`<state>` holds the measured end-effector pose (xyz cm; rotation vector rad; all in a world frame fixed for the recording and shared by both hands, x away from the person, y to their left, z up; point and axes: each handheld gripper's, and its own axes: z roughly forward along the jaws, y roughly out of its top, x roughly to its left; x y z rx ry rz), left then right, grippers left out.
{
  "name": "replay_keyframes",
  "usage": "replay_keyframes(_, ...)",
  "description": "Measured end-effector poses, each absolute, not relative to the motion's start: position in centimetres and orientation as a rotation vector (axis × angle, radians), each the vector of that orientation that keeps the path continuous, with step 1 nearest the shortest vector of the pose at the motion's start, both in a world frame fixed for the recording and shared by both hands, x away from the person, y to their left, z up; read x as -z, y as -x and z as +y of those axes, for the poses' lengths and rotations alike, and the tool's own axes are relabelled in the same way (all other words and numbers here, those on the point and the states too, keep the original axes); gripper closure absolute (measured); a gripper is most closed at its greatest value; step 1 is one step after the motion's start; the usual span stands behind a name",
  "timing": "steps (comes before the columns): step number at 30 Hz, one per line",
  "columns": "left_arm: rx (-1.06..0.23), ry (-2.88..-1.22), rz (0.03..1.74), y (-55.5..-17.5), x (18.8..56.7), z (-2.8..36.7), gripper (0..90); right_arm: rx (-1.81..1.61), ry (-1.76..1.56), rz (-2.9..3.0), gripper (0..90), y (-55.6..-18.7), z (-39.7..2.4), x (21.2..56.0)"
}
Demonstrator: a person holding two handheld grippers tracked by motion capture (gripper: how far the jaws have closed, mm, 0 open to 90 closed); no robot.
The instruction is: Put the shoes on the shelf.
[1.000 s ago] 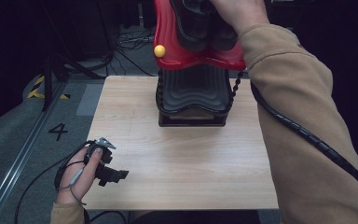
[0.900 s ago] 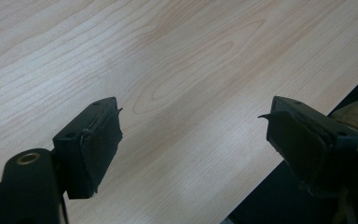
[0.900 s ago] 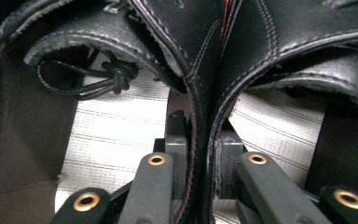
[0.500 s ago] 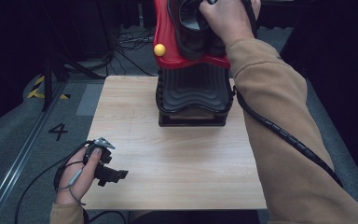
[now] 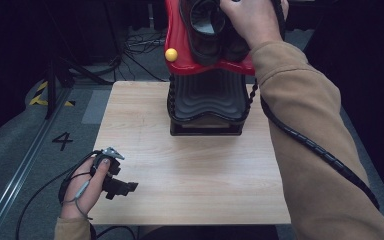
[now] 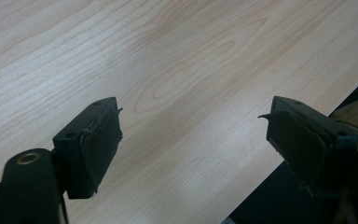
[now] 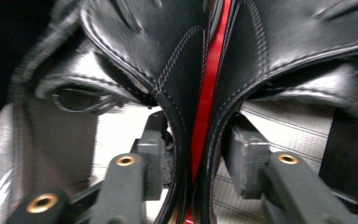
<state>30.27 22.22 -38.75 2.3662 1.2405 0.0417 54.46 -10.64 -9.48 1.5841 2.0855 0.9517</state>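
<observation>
Two black leather shoes [image 5: 206,25] sit side by side in a red holder [image 5: 178,42] on top of a black ribbed stand [image 5: 207,100] at the table's far edge. A hand [image 5: 250,22] reaches over them and covers my right gripper there. In the right gripper view, my right gripper [image 7: 198,135] straddles the two shoes' adjoining walls [image 7: 182,88] and the red strip [image 7: 205,107] between them. Its jaws have just been opening, and the pads stand slightly off the leather. My left gripper [image 5: 129,186] rests open on the near left of the table, with bare wood between its jaws [image 6: 193,121].
A yellow knob [image 5: 170,54] sticks out of the red holder's left side. The wooden table [image 5: 195,175] has its near edge close to my left gripper. A thick black cable [image 5: 320,150] trails along the right sleeve. Cables and a floor marking "4" [image 5: 62,141] lie at left.
The right hand has shifted a little to the left and down onto the shoes, and the sleeve has swung with it. The left hand and its gripper have stayed put.
</observation>
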Motion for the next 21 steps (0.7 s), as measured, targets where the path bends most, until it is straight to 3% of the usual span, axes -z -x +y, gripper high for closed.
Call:
replay_keyframes(12,-0.046,-2.37,1.238,-30.2,38.7,22.0,18.4,-1.045,-1.426,2.193,50.6,-51.1,-14.8,5.8)
replay_keyframes(21,-0.045,-2.384,1.239,-30.4,38.8,21.8,18.4,-1.072,-1.328,2.291,50.0,-48.3,-18.2,5.6)
